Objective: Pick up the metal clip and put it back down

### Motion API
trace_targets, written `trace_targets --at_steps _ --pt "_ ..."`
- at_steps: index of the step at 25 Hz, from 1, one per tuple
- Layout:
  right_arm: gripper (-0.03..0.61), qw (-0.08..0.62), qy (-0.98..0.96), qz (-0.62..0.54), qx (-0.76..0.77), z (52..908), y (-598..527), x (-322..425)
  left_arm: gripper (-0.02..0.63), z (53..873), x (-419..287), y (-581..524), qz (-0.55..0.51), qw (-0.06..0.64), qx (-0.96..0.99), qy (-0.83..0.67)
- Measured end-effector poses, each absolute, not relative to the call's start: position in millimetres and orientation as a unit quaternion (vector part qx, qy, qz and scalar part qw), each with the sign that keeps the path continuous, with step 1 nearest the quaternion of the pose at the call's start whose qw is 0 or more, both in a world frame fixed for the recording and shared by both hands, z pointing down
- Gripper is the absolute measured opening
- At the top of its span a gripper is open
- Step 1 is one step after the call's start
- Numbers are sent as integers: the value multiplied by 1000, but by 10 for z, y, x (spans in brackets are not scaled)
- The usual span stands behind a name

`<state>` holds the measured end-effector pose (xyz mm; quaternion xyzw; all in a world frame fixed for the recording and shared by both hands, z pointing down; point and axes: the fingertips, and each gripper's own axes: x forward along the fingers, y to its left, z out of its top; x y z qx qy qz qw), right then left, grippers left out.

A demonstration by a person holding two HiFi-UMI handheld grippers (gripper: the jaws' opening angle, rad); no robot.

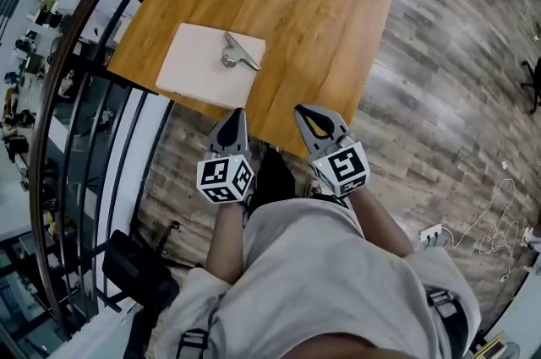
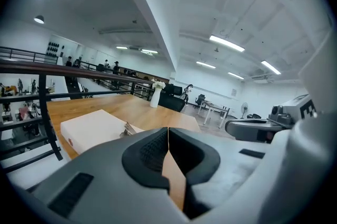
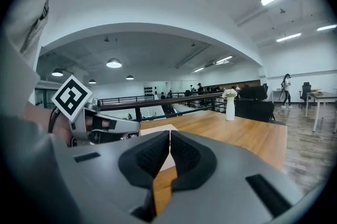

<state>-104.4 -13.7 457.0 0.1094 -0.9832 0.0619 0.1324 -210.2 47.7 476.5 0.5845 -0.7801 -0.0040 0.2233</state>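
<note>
- The shiny silver metal clip [image 1: 239,53] lies on a pale rectangular slab [image 1: 196,72] at the near left of the brown wooden table [image 1: 330,11].
- The grey left gripper [image 1: 233,117] hangs at the table's near edge, jaws pressed together and empty (clip ahead, apart from its tip).
- The grey right gripper [image 1: 309,114], just beside it, is likewise closed on nothing; the clip lies ahead to its left.

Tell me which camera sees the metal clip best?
The head view: the whole metal clip shows from above, on the white board. The left gripper view catches just a sliver; the right gripper view shows none.
</note>
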Motion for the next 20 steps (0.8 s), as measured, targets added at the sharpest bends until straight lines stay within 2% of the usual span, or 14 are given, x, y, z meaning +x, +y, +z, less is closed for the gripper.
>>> trace_targets --at_steps 6,13,20 --pt "26 157 -975 91 128 4866 -413 -1558 26 5036 -2690 114 4 262 592 -762" --pt "26 183 -964 120 150 5149 -597 -1948 26 5390 -3055 -94 11 319 597 -736" --pt "26 205 -955 130 172 5302 -685 -2156 28 5637 -3251 -219 -61 397 595 -696"
